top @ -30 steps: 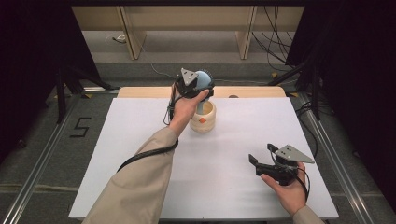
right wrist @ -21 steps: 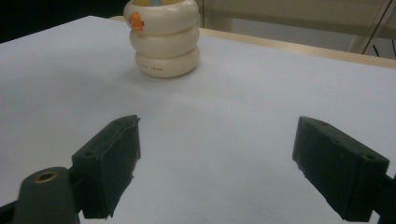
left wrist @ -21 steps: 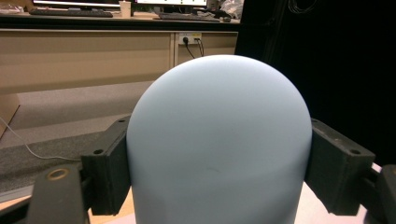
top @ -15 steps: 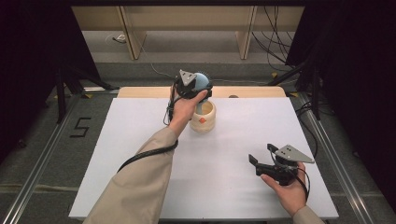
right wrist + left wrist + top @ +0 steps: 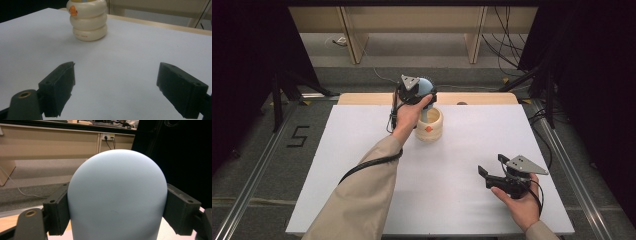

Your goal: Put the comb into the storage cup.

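Your left arm stretches forward across the white table top [image 5: 362,150], sleeve to the wrist, with the left hand [image 5: 406,116] wrapped around the left gripper [image 5: 422,95] near the table's far edge. The gripper sits above the cream-coloured ribbed plastic cup with an orange duck mark [image 5: 430,125]. Its jaws are clamped on a pale blue, smooth, dome-topped object [image 5: 117,195] — in the left gripper view each black pad [image 5: 57,212] presses flat against one side of that rounded body, so the jaws stand wide but not free. The blue object's lower end, seen from the high view [image 5: 428,102], reaches down to the cup's mouth; whether it touches the cup's inside you cannot tell.

Your right hand [image 5: 522,205] rests low at the near right of the table, palm up under the right gripper [image 5: 492,167], which points level toward the table's middle. Its jaws are spread wide with nothing between them — only bare table surface shows between the two pads [image 5: 58,86]. The cup [image 5: 87,18] stands well apart, ahead of this gripper.
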